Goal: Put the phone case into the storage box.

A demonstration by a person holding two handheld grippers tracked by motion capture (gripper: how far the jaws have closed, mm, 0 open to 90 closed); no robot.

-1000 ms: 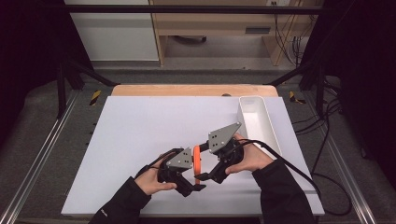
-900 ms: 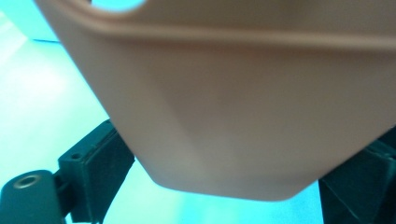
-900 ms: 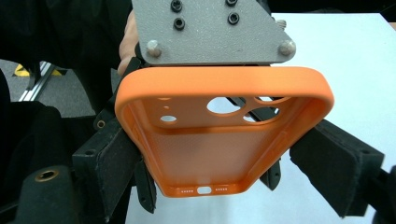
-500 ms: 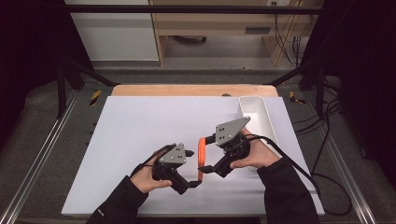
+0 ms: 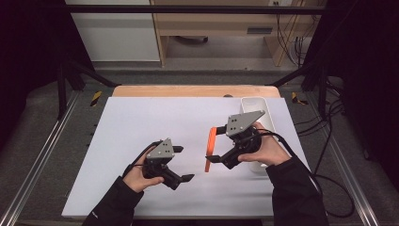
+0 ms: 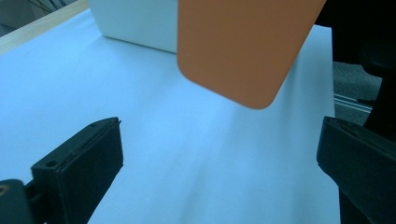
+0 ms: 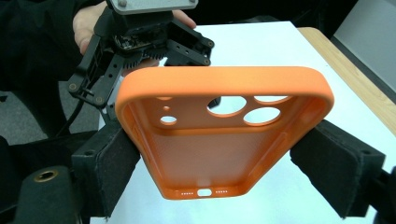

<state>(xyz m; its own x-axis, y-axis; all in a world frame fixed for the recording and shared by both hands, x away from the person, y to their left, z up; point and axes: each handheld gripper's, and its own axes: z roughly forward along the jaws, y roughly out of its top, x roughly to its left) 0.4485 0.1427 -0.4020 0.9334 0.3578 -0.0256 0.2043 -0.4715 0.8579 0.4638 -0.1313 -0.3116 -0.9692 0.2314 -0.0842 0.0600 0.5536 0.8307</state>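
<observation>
right hand-held gripper [image 5: 217,159] clamps orange case [image 5: 210,148] | left hand-held gripper [image 5: 181,163] jaws just opened, empty | white tray [image 5: 263,106] beside

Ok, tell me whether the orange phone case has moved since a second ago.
Yes. The orange phone case, clamped in the right claw, has shifted right, toward the white tray. The left claw has just opened and stands apart, empty.

I read the high view as evenly lit from overhead: the white table [image 5: 141,122] is bright, and everything around it falls to near black. Soft short shadows sit on the table under both hands. Left gripper view runs blue-tinted, orange case [image 6: 243,46] soft, table slightly smeared. Right gripper view is sharp, no glare.
</observation>
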